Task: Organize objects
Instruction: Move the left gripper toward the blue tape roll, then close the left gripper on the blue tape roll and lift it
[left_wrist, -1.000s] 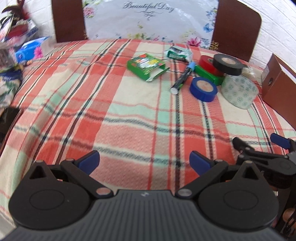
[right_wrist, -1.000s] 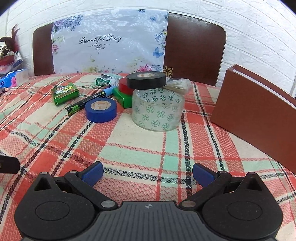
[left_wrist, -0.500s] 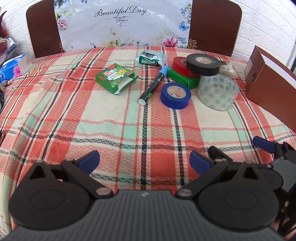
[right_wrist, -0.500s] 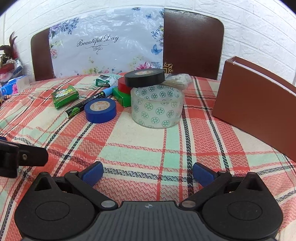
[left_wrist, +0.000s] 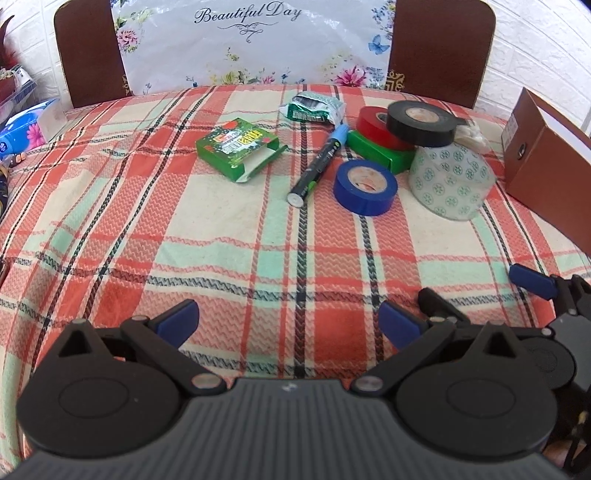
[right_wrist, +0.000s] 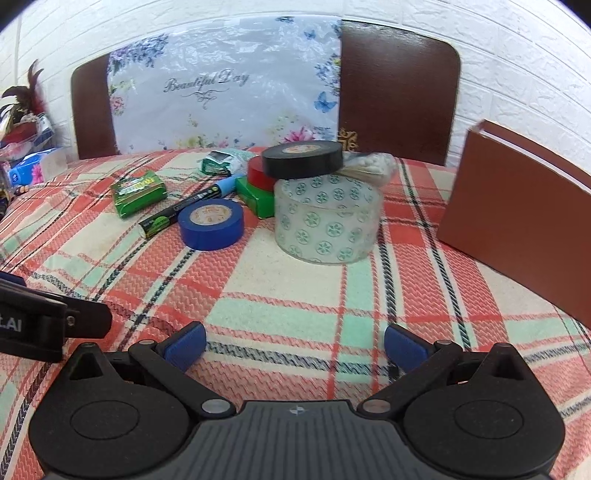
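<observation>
On the plaid tablecloth (left_wrist: 221, 229) lie a blue tape roll (left_wrist: 365, 187) (right_wrist: 210, 224), a clear patterned tape roll (left_wrist: 451, 181) (right_wrist: 327, 218), a black tape roll (left_wrist: 421, 122) (right_wrist: 303, 158) resting on a red roll (left_wrist: 373, 127) and a green box (left_wrist: 380, 151), a marker (left_wrist: 319, 166) (right_wrist: 184, 212), an open green carton (left_wrist: 236, 147) (right_wrist: 138, 192) and a green packet (left_wrist: 312, 107). My left gripper (left_wrist: 288, 321) is open and empty over the near cloth. My right gripper (right_wrist: 293, 345) is open and empty, also seen in the left wrist view (left_wrist: 480, 291).
A brown box (left_wrist: 546, 147) (right_wrist: 517, 229) stands at the right edge. Two brown chair backs (right_wrist: 399, 88) and a floral plastic sheet (left_wrist: 251, 40) are behind the table. Clutter with a blue tissue pack (left_wrist: 26, 129) sits at the far left.
Both grippers have shifted view: the left one has swung right and pulled back, bringing the objects to centre. The right one has moved slightly nearer the tapes. Both stay open.
</observation>
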